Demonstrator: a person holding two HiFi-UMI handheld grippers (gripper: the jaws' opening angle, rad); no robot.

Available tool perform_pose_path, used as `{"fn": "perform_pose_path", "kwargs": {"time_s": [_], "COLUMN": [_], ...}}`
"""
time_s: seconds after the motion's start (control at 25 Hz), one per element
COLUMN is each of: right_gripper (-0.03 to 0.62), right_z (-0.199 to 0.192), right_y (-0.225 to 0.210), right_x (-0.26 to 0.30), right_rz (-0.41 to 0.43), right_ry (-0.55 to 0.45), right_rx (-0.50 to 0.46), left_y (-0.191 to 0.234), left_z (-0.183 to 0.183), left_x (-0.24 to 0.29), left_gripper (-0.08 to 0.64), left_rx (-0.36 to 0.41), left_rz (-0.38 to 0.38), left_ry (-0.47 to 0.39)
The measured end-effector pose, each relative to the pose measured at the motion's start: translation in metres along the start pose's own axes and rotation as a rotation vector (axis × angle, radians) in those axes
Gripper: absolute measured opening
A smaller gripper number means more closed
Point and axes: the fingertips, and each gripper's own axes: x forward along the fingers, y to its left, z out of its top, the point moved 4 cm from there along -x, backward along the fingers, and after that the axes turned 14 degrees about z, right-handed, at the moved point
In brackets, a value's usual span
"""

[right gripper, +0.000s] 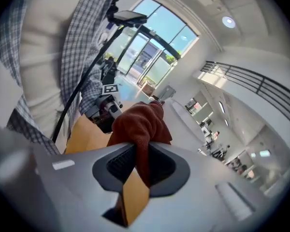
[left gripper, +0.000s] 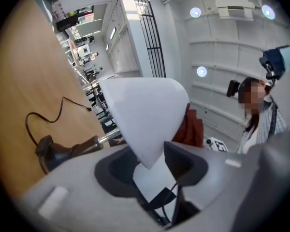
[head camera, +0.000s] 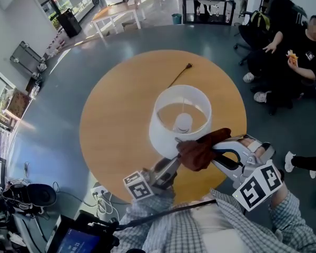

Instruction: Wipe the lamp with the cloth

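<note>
1. The lamp (head camera: 160, 137) stands on the round wooden table (head camera: 110, 125), directly ahead of both grippers. Its cord (head camera: 179, 76) trails off on the far side.
2. The left gripper (left gripper: 147, 166) has the lower rim of the white shade (left gripper: 145, 112) between its jaws. The pads seem to bear on it from both sides, though the wide-angle view leaves one pad's contact uncertain. We log it as a steadying grip.
3. Beyond the left gripper's jaws and off to one side are the metal stem (left gripper: 94, 142) and the dark base (left gripper: 48, 151), which rests on the table.
4. The right gripper (right gripper: 137, 163) is clamped on the red-brown cloth (right gripper: 140, 124). A bunched wad of it stands proud of the jaw tips. In the head view that wad lies against the shade's near outer wall, just beside the left gripper's hold.
5. Handling, shade: we judge it light, thin-walled and fairly stiff, but easy to dent or crease. The rim is probably the firmest part, so we hold there and squeeze only lightly.
6. Handling, lamp: the wide shade sits on a slim stem and a small base, so it is likely to tip. We expect wiping pressure to need support from the opposite side.
7. Handling, cloth: it is soft and limp and should follow the shade's curve. We grip it at the fold so that only fabric, never a jaw, meets the shade.
</note>
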Motion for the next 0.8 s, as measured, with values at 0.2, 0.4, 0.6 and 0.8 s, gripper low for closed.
{"fn": "perform_pose_path", "kwargs": {"time_s": [0.2, 0.4, 0.6, 0.8], "right_gripper": [0.066, 0.066, 0.066, 0.066], "right_z": [-0.014, -0.020, -0.031, -0.035], "right_y": [0.006, 0.008, 0.012, 0.022], "right_x": [0.012, 0.020, 0.023, 0.029], "right_rz": [-0.096, -0.140, -0.127, -0.119], "right_ry": [-0.265, -0.417, -0.423, -0.426], "right_rx": [0.331, 0.489, 0.536, 0.569], "left_y": [-0.004, 0.008, 0.009, -0.046], "left_z": [-0.004, 0.008, 0.055, 0.095], "left_x": [-0.004, -0.024, -0.057, -0.056], "left_gripper": [0.205, 0.219, 0.199, 0.185], "left_rx": [0.068, 0.183, 0.395, 0.984], "left_rz": [0.016, 0.102, 0.194, 0.207], "left_ry": [0.004, 0.004, -0.021, 0.144]}}
